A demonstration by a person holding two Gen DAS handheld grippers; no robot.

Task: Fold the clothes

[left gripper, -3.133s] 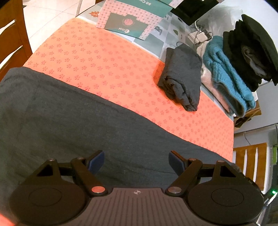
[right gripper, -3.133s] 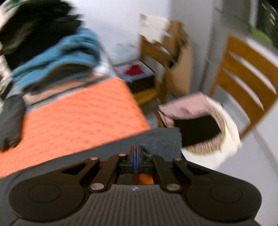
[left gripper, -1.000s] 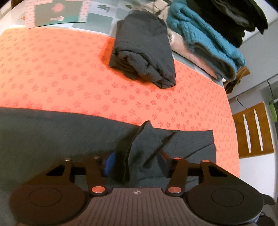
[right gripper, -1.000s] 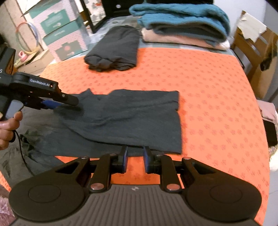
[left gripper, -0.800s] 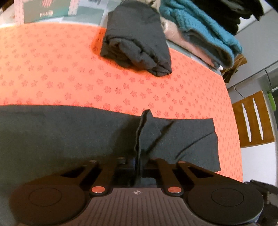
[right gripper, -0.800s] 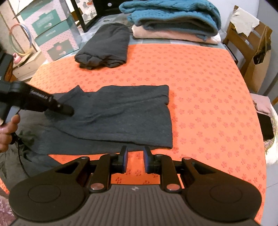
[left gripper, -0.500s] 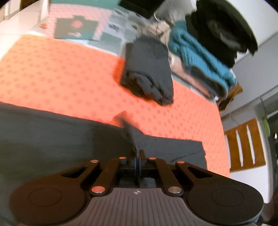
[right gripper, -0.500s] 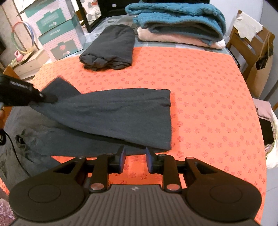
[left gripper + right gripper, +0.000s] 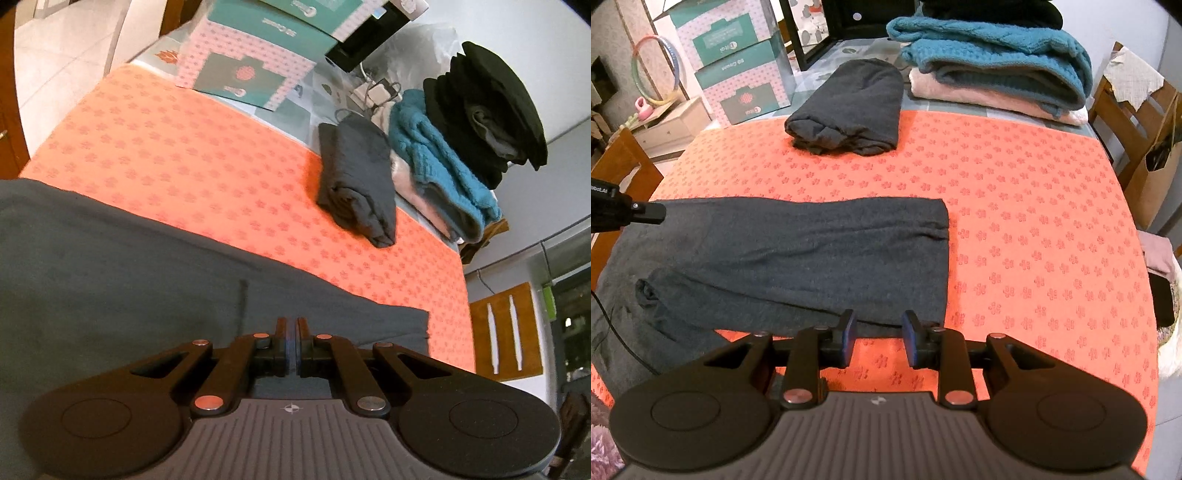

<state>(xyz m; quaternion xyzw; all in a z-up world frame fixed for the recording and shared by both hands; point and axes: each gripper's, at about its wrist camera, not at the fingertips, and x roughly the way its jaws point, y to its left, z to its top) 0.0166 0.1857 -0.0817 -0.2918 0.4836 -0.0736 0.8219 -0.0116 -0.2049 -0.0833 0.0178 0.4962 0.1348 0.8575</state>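
A dark grey garment (image 9: 798, 251) lies spread across the orange tablecloth (image 9: 1015, 184), stretched out flat from left to right. My left gripper (image 9: 661, 213) is at the garment's far left edge and is shut on the cloth there. In the left wrist view its jaws (image 9: 291, 325) are pressed together over the grey fabric (image 9: 129, 280). My right gripper (image 9: 877, 325) hovers at the garment's near edge. Its blue pads are apart with nothing between them.
A folded dark grey garment (image 9: 849, 110) lies at the back of the table. Beside it is a stack with a teal sweater (image 9: 993, 55) on a pink one. Pink and teal boxes (image 9: 738, 74) stand back left, wooden chairs (image 9: 1126, 110) on the right.
The left gripper shut on a raised fold of the garment and pulled it leftward, so the cloth now lies stretched flat. The right gripper's jaws have widened a little while staying in place.
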